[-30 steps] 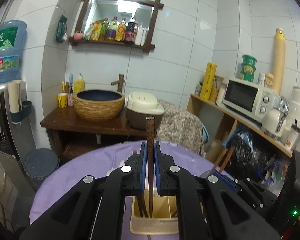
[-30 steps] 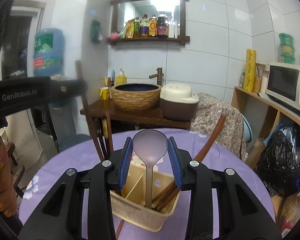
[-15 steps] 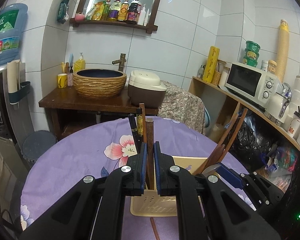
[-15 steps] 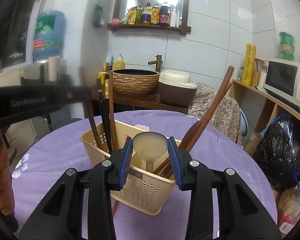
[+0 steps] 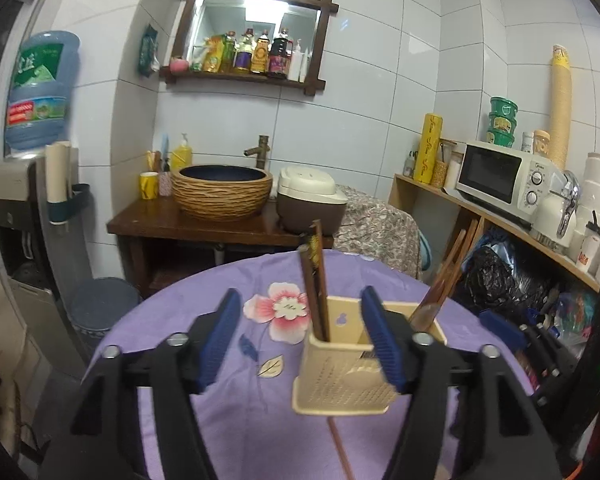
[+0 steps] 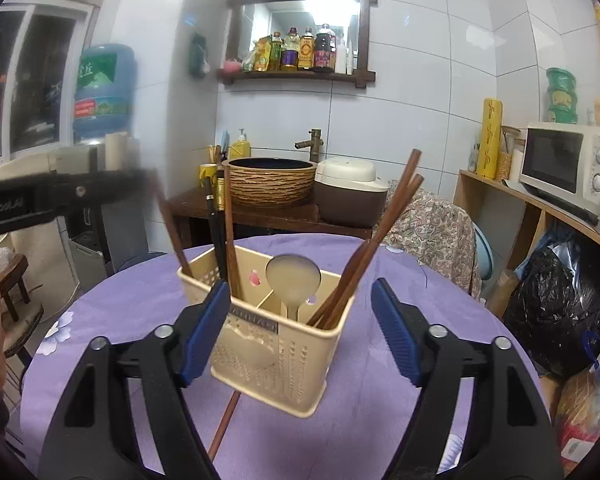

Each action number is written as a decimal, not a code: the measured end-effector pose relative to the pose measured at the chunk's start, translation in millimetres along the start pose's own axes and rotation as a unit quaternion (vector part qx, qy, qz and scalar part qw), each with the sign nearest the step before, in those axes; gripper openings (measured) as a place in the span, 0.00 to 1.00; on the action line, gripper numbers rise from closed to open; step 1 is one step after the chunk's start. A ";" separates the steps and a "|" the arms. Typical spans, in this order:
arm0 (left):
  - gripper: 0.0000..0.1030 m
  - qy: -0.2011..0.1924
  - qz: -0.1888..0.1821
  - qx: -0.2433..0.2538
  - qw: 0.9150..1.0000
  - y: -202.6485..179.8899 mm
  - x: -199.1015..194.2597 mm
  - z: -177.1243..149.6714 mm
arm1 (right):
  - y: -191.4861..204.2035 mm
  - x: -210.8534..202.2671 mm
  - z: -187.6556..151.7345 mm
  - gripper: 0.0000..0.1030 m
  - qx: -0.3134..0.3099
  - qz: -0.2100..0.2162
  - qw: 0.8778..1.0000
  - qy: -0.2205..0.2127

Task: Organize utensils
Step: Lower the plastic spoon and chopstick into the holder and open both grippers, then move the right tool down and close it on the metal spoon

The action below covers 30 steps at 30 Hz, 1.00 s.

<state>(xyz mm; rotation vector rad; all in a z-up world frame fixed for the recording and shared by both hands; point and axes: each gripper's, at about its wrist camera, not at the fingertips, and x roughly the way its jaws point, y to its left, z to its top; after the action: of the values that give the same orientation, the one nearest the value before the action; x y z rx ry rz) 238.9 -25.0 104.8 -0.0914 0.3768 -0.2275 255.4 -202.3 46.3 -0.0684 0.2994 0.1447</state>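
Both the left hand-held gripper (image 5: 300, 336) and right hand-held gripper (image 6: 300, 330) stand apart, empty; chopsticks (image 6: 224, 232) and spoon (image 6: 293, 280) sit in the caddy (image 6: 284, 360) mid-frame; one stick (image 6: 224, 420) apparently remains on the surface (image 6: 360, 420) beneath

light: bright, even indoor | glare: ceiling lamp reflected in mirror (image 6: 300, 28) | blur: left side of right view smeared | edges: fisheye bending, black vignette
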 end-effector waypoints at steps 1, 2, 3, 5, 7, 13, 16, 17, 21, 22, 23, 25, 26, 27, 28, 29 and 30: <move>0.77 0.000 0.005 0.001 1.000 3.1 -8.5 -8.0 | 0.1 -6.9 -3.0 0.75 -0.001 0.004 1.000 0.000; 0.80 0.002 0.008 0.000 1.000 5.4 -13.1 -14.2 | 0.6 -16.0 -8.0 0.78 -0.004 0.008 1.000 0.002; 0.81 0.011 0.010 -0.002 1.000 8.7 -17.9 -24.0 | 1.1 -23.3 -12.8 0.78 -0.006 0.011 1.000 0.005; 0.86 0.035 0.012 -0.005 0.999 12.4 -20.7 -40.0 | 2.0 -34.9 -23.3 0.78 -0.009 0.024 0.999 0.018; 0.87 0.069 0.012 -0.008 0.998 17.0 -20.6 -60.7 | 3.6 -42.3 -35.1 0.78 -0.012 0.039 0.998 0.038; 0.87 0.121 0.030 -0.014 0.992 24.4 -22.6 -109.5 | 5.4 -55.9 -85.5 0.78 -0.021 0.038 0.994 0.097; 0.87 0.130 0.043 0.000 0.991 22.7 -25.6 -126.7 | 2.3 -57.7 -104.1 0.78 -0.012 0.040 0.992 0.119; 0.87 0.132 0.044 0.005 0.990 21.0 -26.4 -132.0 | 1.1 -59.1 -110.5 0.78 -0.004 0.045 0.991 0.126; 0.87 0.145 0.042 0.010 0.988 20.3 -26.8 -150.2 | 2.3 -63.4 -134.0 0.78 0.009 0.052 0.987 0.151; 0.87 0.150 0.040 0.008 0.988 21.1 -26.3 -154.5 | 2.9 -64.1 -140.6 0.78 0.013 0.053 0.986 0.158; 0.87 0.157 0.039 0.006 0.987 21.5 -25.5 -158.7 | 3.3 -65.4 -147.9 0.78 0.019 0.052 0.985 0.163; 0.87 0.172 0.040 0.005 0.984 22.6 -23.6 -168.3 | 2.6 -64.7 -153.4 0.78 0.025 0.053 0.983 0.173; 0.87 0.174 0.040 0.006 0.984 22.5 -23.9 -170.7 | 3.6 -65.1 -157.7 0.78 0.024 0.055 0.982 0.181; 0.87 0.177 0.039 0.007 0.983 23.3 -24.3 -173.4 | 4.2 -65.1 -158.7 0.78 0.020 0.054 0.981 0.183; 0.87 0.180 0.039 0.007 0.983 24.3 -24.9 -175.2 | 5.0 -65.7 -159.0 0.78 0.017 0.053 0.981 0.184; 0.87 0.180 0.039 0.006 0.983 24.3 -25.9 -177.0 | 6.0 -67.1 -159.4 0.78 0.012 0.054 0.981 0.185; 0.87 0.180 0.039 0.003 0.983 26.1 -26.7 -177.7 | 7.0 -67.9 -159.6 0.78 0.008 0.058 0.981 0.187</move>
<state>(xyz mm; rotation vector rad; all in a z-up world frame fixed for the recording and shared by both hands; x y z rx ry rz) 153.5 -1.6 -53.7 -0.0278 0.7393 -0.1681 144.1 -218.5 -85.8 -0.0622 0.6803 0.2451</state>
